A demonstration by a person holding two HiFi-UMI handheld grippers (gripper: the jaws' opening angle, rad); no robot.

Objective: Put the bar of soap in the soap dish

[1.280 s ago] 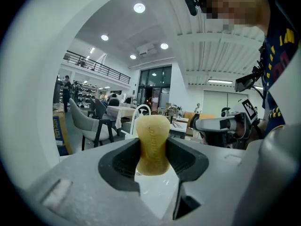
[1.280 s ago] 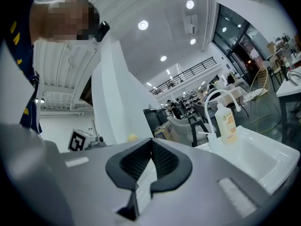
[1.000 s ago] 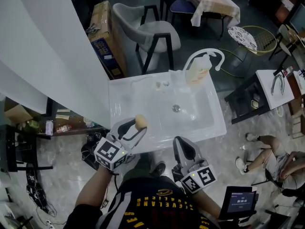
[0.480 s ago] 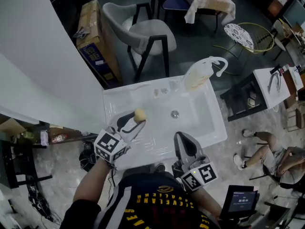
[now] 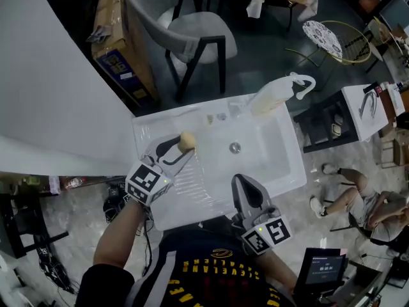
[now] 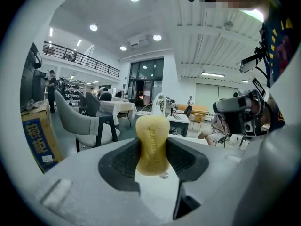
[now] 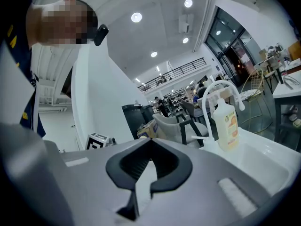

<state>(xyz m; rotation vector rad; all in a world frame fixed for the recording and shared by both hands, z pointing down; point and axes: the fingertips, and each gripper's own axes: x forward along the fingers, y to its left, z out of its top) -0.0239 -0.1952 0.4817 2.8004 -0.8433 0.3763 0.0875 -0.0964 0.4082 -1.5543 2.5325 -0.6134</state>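
Yellow soap [image 6: 151,142], pinched in our left gripper [image 5: 181,149], has moved up the sink [image 5: 271,155] toward what may be the dish [image 5: 211,118]; right gripper [image 5: 245,188] pressed together, empty.

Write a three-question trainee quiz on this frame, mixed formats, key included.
1. True or false: the pale yellow bar of soap lies in the basin of the white ceramic sink.
2. What stands beside the white curved faucet?
A. a translucent pump bottle with an orange label
B. a red mug
C. a green sponge
3. Fill in: the right gripper has its jaws ___ and holds nothing.

Key:
1. False. The left gripper holds it above the sink's drainboard.
2. A
3. shut
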